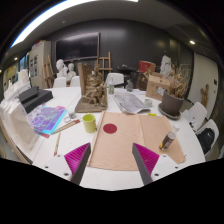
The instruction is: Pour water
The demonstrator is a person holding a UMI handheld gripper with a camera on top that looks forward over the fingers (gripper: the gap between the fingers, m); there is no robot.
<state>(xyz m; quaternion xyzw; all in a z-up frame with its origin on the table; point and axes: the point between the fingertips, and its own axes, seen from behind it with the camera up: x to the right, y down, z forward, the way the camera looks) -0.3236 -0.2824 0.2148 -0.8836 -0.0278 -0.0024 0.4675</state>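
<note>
My gripper (pixel 111 152) hovers over the near edge of a white table (pixel 60 160), open, with only a tan mat (pixel 125 142) showing between its fingers. One magenta pad (pixel 76 161) and its twin frame the mat at either side. On the mat's far left corner lies a red disc (pixel 110 128). A yellow-green cup (pixel 89 122) stands just left of the mat, beyond the left finger. A small brown bottle (pixel 167 143) stands at the mat's right edge, ahead of the right finger. Whether either holds water cannot be seen.
A shiny purple sheet (pixel 46 120) lies at the left. A wooden easel model (pixel 95 90), papers (pixel 131 101) and a dark bowl (pixel 172 103) crowd the table's far part. White busts (pixel 62 71) stand behind. A chair (pixel 212 132) is at the right.
</note>
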